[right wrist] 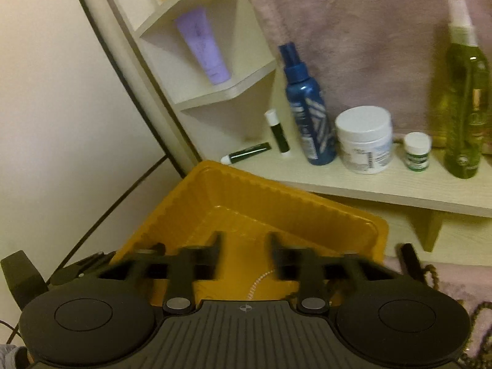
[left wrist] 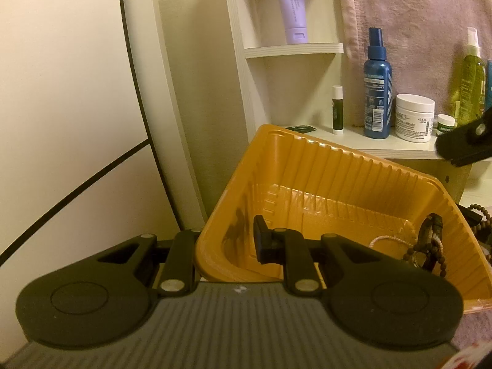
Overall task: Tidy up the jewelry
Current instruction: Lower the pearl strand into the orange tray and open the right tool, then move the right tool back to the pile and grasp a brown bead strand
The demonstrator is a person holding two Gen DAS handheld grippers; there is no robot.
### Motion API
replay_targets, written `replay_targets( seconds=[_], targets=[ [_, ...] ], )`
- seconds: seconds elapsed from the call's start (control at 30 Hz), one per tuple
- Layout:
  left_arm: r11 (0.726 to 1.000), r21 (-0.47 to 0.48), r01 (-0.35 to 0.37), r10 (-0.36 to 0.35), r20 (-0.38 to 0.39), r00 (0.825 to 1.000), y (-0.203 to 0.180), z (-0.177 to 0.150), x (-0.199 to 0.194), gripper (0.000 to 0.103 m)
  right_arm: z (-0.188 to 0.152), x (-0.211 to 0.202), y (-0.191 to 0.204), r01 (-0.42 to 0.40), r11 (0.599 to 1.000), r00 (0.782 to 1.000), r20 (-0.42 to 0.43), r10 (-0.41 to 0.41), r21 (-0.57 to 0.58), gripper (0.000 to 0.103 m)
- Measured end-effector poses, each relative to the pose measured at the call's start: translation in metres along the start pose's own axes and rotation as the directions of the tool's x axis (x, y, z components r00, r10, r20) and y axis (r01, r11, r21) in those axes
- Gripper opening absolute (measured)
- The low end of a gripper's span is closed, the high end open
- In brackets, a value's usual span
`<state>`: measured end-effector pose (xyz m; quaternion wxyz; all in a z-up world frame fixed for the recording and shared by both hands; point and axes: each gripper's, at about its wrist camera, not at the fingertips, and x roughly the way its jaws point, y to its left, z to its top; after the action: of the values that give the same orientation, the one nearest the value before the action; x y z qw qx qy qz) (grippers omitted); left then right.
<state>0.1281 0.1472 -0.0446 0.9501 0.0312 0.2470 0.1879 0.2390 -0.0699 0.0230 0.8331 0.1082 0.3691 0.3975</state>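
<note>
Cream panel [left wrist: 61, 92] with a thin black line at far left. Next to it, left gripper [left wrist: 227, 246], clamped on the near-left wall of the orange plastic tray [left wrist: 307, 166]: one finger outside, the other pad inside, tray tilted.

In the tray's near right corner, a small heap of jewelry: a white beaded bracelet [left wrist: 389, 240] touching dark beaded bracelets [left wrist: 430, 236]. More brown beads [left wrist: 479, 215] just outside the right rim.

Behind, on the pale shelf [left wrist: 384, 150], from the left: lip balm [left wrist: 337, 107], blue spray bottle [left wrist: 377, 92], white cream jar [left wrist: 414, 117], small green jar [left wrist: 446, 123], green spray bottle [left wrist: 470, 77], all upright before a pink towel [left wrist: 415, 15]. Higher up, a lavender tube [left wrist: 292, 6] standing in a cubby.

From the right wrist: right gripper [right wrist: 246, 246] above the tray, fingers apart, nothing pinched between them. White beaded bracelet on the tray floor below the gap. Brown beads at far right on pinkish cloth [right wrist: 455, 279].
</note>
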Motion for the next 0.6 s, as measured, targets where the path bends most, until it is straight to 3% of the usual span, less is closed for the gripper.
replay_targets(
  seconds=[0.23, 0.6],
  targets=[
    [1.0, 0.004, -0.002, 0.002, -0.007, 1.0, -0.001, 0.001, 0.001, 0.018, -0.011, -0.02, -0.005, 0.113, 0.989, 0.994, 0.008, -0.112, -0.095, 0.053],
    [1.0, 0.006, -0.006, 0.006, -0.013, 1.0, -0.002, 0.0, 0.003, 0.018, -0.051, -0.059, -0.052, 0.24, 0.971, 0.971, -0.005, -0.24, -0.007, 0.053]
  ],
)
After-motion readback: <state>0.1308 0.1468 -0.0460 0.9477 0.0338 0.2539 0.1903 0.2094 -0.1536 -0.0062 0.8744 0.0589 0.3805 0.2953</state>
